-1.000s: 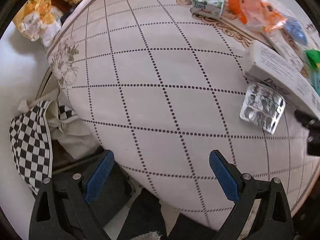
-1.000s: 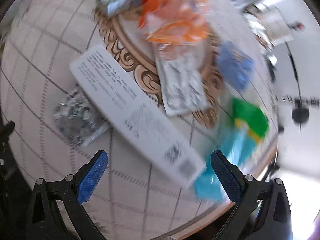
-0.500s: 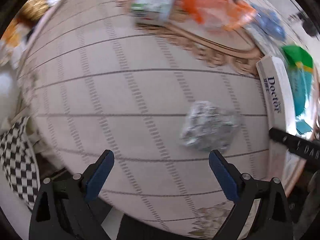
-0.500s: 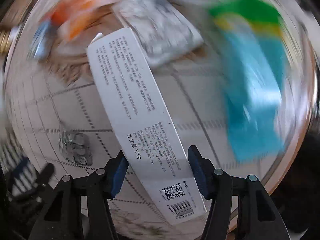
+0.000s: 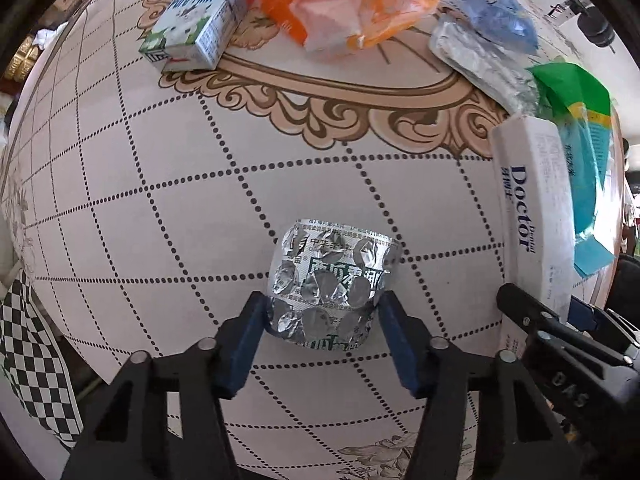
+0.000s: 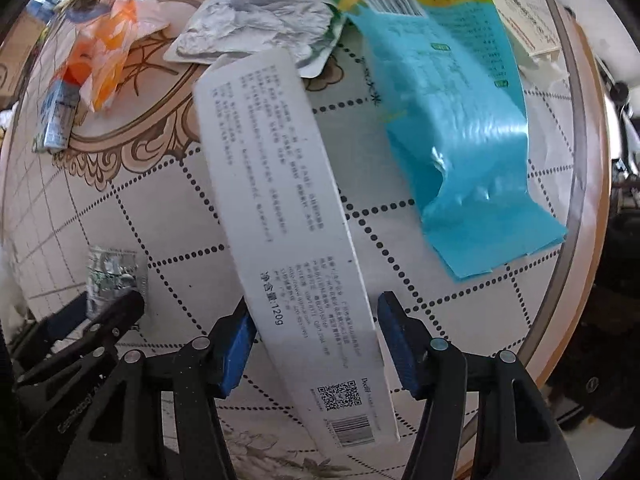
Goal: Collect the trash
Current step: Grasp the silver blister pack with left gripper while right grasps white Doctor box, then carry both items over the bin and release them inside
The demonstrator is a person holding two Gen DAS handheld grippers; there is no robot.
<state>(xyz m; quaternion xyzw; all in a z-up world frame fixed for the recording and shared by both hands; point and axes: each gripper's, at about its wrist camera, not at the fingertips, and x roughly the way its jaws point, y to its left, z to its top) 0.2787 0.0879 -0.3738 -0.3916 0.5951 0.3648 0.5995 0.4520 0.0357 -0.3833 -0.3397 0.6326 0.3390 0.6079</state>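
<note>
A crumpled silver blister pack lies on the round table. My left gripper is shut on its near end, blue pads touching both sides. A long white toothpaste box lies at the right, also in the left wrist view. My right gripper is shut on the box's near part. The blister pack shows small in the right wrist view, with the left gripper on it.
The patterned table holds a milk carton, orange wrappers, a blue wrapper, a silver foil pouch and a teal-green bag. A checkered cloth hangs at the left. The table edge curves on the right.
Both grippers moved forward and closed. The left one, open a second ago, now clamps the blister pack. The right one has tightened on the white box.
</note>
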